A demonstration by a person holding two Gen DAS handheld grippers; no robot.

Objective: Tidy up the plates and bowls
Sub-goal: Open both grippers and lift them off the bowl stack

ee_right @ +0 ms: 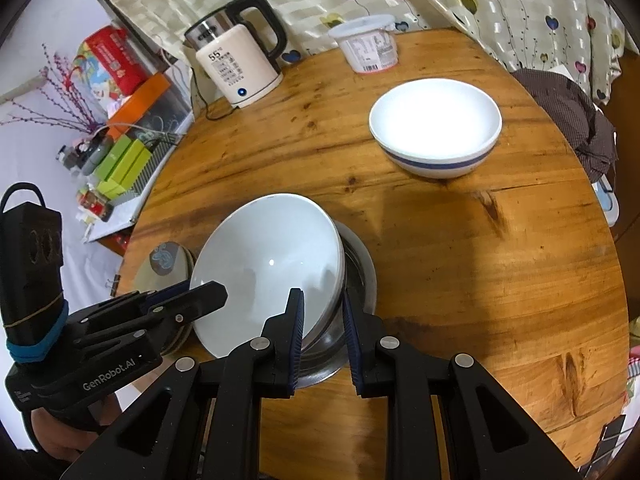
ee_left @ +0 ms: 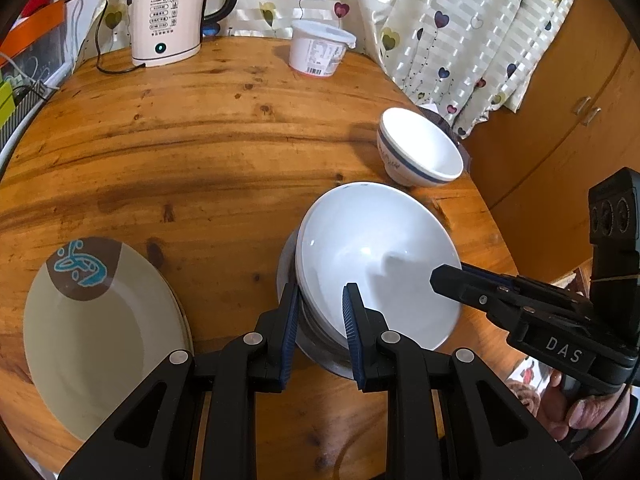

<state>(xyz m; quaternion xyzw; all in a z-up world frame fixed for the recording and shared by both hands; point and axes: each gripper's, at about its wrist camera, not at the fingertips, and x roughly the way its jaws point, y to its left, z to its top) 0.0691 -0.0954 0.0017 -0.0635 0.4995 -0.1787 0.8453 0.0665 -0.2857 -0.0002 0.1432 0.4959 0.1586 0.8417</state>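
Observation:
A stack of white bowls (ee_left: 372,256) sits tilted in a metal bowl (ee_left: 320,344) on the round wooden table (ee_left: 200,152). My left gripper (ee_left: 320,300) straddles the near rim of the white stack, one finger inside and one outside. My right gripper (ee_right: 322,304) straddles the opposite rim the same way; it also shows in the left wrist view (ee_left: 452,280). The left gripper shows in the right wrist view (ee_right: 200,300). A white bowl with a blue band (ee_left: 416,148) (ee_right: 436,128) stands apart. A beige plate with a teal motif (ee_left: 92,332) (ee_right: 164,268) lies to the left.
An electric kettle (ee_left: 168,16) (ee_right: 240,64) and a white lidded tub (ee_left: 320,48) (ee_right: 368,44) stand at the table's far edge. A heart-print curtain (ee_left: 440,20) hangs behind. Boxes and clutter (ee_right: 120,120) lie beyond the left edge. A wooden cabinet (ee_left: 580,100) stands at the right.

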